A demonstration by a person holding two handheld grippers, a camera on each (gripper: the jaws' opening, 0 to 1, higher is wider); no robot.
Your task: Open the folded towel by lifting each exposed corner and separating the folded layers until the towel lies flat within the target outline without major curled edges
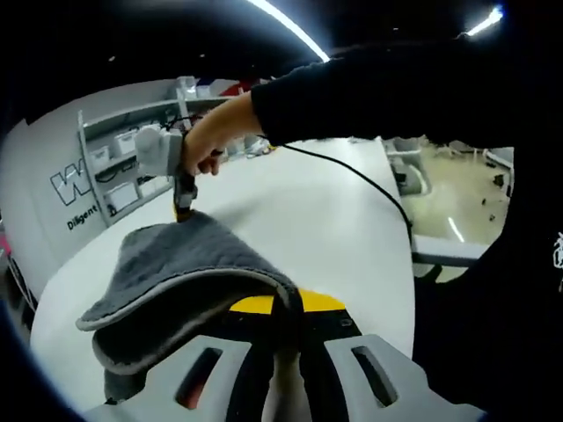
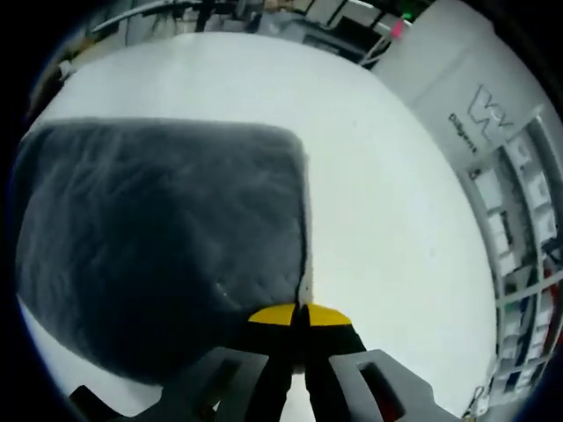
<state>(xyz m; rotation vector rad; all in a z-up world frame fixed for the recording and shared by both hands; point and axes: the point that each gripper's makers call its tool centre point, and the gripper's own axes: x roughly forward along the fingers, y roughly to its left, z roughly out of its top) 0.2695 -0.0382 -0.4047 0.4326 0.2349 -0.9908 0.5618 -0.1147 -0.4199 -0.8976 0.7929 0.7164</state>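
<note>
Grey, plush terry towel [image 1: 180, 264] hangs lifted above the white tabletop [image 1: 308, 211], pinched at two edges. In the left gripper view, the left gripper [image 1: 286, 308] has its yellow-tipped jaws closed on the near hem, while the right gripper [image 1: 183, 204], held in a hand [image 1: 211, 136], clamps the far edge. In the right gripper view its jaws meet on the towel's corner.

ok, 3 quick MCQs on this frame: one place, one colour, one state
1. The towel rests on:
A. white table
B. shelf
C. floor

2. Towel colour:
A. red
B. dark grey
C. yellow

3. The left gripper is:
A. wide open over bare table
B. shut on the towel's edge
C. holding a cable

Answers:
1 A, the white table surrounds the cloth.
2 B, grey in both views.
3 B, its yellow-tipped fingers meet at the lifted edge, the right gripper likewise pinching a corner.
</note>
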